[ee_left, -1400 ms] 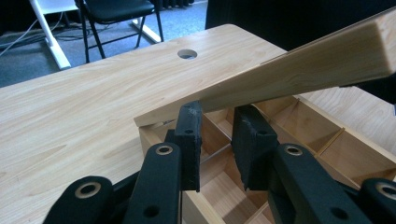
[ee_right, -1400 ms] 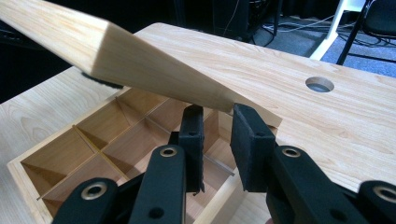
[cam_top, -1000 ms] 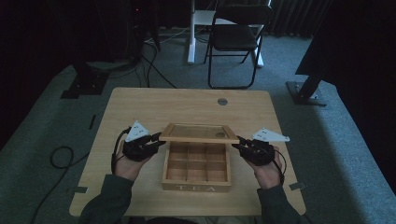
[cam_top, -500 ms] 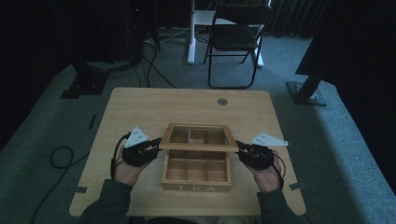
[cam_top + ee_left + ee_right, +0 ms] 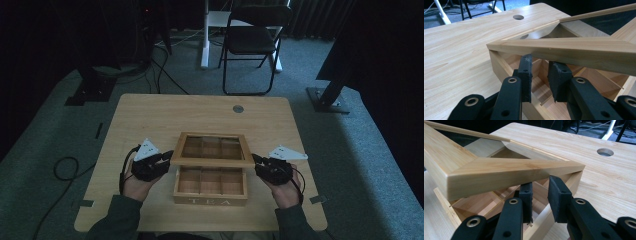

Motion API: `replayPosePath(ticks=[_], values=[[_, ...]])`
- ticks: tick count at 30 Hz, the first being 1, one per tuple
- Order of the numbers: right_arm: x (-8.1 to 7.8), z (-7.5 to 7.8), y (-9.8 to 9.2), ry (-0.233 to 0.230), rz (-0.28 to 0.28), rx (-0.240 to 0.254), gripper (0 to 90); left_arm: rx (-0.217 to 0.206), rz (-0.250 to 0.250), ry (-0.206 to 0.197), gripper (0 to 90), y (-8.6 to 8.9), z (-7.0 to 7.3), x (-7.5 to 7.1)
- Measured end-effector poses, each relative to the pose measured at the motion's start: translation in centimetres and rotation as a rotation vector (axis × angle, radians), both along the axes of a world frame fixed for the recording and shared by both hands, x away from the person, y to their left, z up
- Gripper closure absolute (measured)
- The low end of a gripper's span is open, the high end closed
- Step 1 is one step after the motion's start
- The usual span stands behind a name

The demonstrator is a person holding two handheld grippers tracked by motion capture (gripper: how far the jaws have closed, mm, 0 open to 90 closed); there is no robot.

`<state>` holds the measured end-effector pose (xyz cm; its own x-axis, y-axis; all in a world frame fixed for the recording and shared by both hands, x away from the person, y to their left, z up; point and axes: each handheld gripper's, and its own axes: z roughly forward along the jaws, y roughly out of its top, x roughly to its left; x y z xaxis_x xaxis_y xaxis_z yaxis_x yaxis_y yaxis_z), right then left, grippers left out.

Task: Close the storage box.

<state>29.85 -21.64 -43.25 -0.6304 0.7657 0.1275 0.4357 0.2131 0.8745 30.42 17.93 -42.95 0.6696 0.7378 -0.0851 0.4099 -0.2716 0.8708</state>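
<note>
One table, wooden tea box centred near front edge, within reach of both hands. Windowed lid raised and tilted over box, far edge apparently hinged. Left claw and right claw both closed on nothing, tips tucked under lid's side rails. Propping, not pinching; likely keeps lift even, no twist on hinges.

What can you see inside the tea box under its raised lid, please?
The box holds wooden dividers forming compartments; the front ones look empty. The lid, hinged up at the back, covers the rear row, so its contents cannot be told.
</note>
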Motion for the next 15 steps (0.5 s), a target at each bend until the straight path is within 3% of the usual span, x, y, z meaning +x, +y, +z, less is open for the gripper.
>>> replayPosePath(ticks=[15], values=[[-0.52,-0.82,-0.08,0.006,0.012,-0.002,73.5,-0.028,-0.018,0.029,72.8,0.32,-1.02,-0.29]])
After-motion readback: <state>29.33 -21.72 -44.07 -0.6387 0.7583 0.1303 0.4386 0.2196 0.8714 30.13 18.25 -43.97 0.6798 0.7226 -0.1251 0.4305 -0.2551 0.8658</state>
